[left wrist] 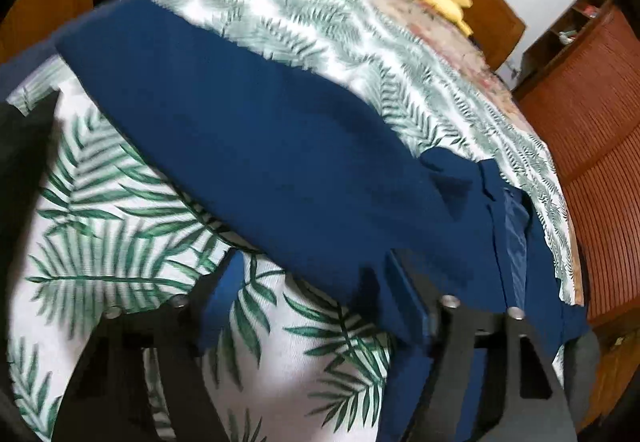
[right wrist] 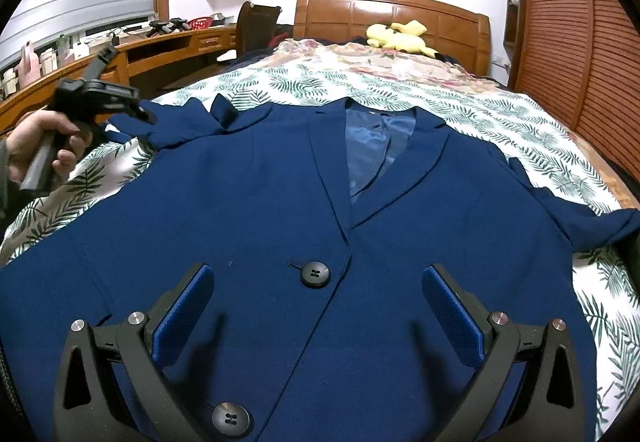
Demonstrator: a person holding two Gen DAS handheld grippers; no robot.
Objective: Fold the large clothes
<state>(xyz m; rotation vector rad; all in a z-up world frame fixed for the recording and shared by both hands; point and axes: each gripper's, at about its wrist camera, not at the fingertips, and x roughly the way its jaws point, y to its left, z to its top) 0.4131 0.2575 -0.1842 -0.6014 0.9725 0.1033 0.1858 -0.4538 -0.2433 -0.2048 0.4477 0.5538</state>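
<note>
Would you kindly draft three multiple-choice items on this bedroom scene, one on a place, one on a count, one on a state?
1. Where does the yellow plush toy lie?
A. on the desk
B. at the head of the bed, by the headboard
C. on the jacket

2. How many dark buttons show on the front of the blue jacket?
A. two
B. four
C. none

3. How do the right gripper jaws stand?
A. clamped on a sleeve
B. shut on a button
C. open above the jacket

Key: 1 B, the toy rests before the wooden headboard. 2 A, one button sits mid-front, one near the hem. 3 C, both blue pads stand wide apart, nothing pinched.
</note>
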